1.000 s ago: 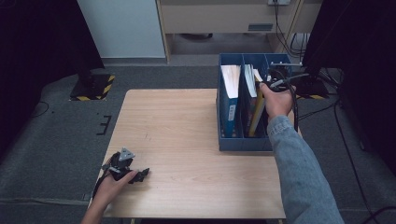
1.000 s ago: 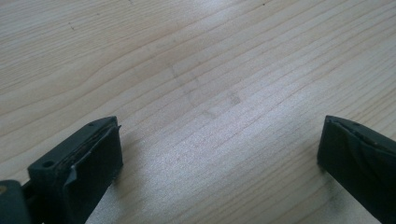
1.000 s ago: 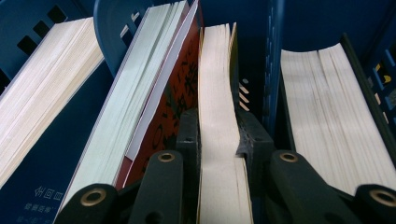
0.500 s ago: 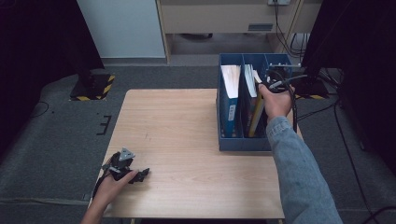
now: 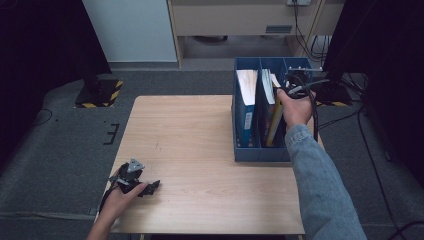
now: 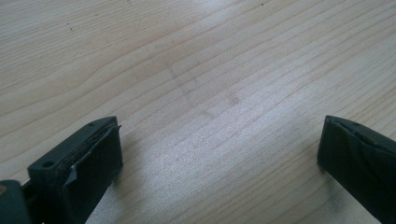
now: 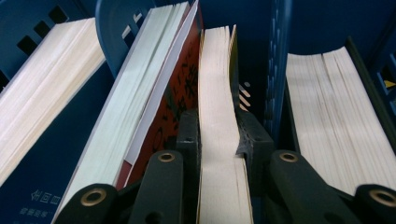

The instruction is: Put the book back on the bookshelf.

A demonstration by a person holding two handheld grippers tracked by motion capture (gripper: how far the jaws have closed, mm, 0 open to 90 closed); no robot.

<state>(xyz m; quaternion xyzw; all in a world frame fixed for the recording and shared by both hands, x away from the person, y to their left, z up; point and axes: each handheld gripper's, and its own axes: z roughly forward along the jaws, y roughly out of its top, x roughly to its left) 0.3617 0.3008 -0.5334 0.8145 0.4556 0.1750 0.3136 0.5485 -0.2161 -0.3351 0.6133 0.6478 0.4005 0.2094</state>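
A blue partitioned file rack [image 5: 260,154] stands at the table's right side with several books upright in it. My right gripper [image 5: 286,93] reaches down into its middle slot. In the right gripper view the right gripper [image 7: 218,135] is shut on a thin yellow-covered book [image 7: 217,70], with a pad pressed on each side of its page block. A red-covered book [image 7: 173,88] leans against it on the left. My left gripper [image 5: 149,187] lies on the table near the front left corner; in its own view the left gripper [image 6: 219,140] is open over bare wood [image 6: 210,70].
A thick book [image 7: 334,102] fills the slot to the right of the held one, behind a blue divider [image 7: 276,70]. Another book [image 5: 246,107] stands in the rack's left slot. Cables [image 5: 315,107] trail off the table's right edge. Grey carpet surrounds the table.
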